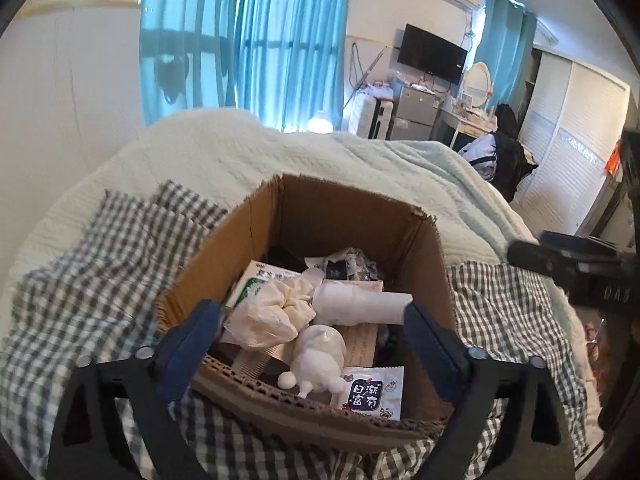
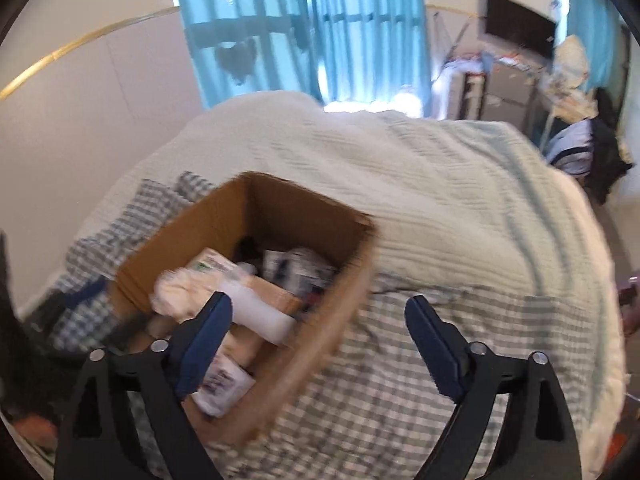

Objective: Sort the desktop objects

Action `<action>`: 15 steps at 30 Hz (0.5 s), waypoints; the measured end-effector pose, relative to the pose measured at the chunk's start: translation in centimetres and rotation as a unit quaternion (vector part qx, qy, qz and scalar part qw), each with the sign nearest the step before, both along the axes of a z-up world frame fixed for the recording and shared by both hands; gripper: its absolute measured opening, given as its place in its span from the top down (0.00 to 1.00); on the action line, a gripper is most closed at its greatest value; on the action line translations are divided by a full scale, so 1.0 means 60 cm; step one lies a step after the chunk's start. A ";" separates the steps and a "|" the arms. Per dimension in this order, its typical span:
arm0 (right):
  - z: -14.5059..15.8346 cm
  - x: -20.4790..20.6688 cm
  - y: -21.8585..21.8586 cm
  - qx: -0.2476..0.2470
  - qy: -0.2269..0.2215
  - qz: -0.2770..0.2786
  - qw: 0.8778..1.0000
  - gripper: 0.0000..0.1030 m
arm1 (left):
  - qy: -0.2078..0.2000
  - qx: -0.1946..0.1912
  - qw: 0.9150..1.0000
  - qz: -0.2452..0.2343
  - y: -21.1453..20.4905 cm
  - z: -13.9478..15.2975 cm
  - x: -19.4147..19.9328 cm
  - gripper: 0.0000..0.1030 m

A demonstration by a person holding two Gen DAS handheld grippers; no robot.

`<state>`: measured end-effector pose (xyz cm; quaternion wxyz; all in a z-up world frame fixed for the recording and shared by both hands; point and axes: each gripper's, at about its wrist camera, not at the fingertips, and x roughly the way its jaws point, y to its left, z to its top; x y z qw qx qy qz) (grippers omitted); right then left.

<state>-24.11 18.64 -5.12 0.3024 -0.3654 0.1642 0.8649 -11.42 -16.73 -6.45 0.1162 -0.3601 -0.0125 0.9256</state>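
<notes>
Working surface is a bed: pale green textured blanket [image 1: 248, 152] with a grey-and-white checked cloth [image 1: 80, 272] spread over the near part. Cardboard box [image 1: 344, 208] sits on the checked cloth, flaps torn off, top open.

Room: blue curtains [image 1: 248, 40] over the window behind the bed, wall TV [image 1: 432, 54] and a cluttered desk off to the right, white louvred wardrobe [image 1: 568, 136] at far right.

My left gripper [image 1: 316, 348] is spread wide over the box's near rim, nothing between the fingers. My right gripper [image 2: 320, 344] is also wide and empty; its left finger hangs over the box's contents, its right finger over bare checked cloth just beside the box. That view is motion-blurred.

Sorted items are in the box: cream scrunchie [image 1: 276, 308], white bottle [image 1: 360, 306] lying on its side, white pump bottle [image 1: 316, 360], a small white sachet with dark print [image 1: 370, 392] at the near right corner, a green-and-white carton [image 1: 252, 284] at the back left, more packets behind.

Open room: checked cloth right of the box is bare; blanket beyond the box is also bare. Bed drops off at right.
</notes>
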 end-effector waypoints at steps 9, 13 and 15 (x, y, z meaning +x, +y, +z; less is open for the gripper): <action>-0.022 0.106 -0.012 0.037 -0.019 -0.040 0.998 0.00 | 0.020 -0.013 0.998 0.056 0.044 -0.004 0.043 0.00; -0.072 0.105 -0.012 0.028 -0.046 -0.040 0.998 0.00 | -0.013 -0.007 0.998 0.053 0.065 -0.032 0.032 0.00; -0.085 0.107 -0.012 0.028 -0.050 -0.043 0.997 0.00 | -0.028 -0.013 0.998 0.061 0.073 -0.042 0.024 0.00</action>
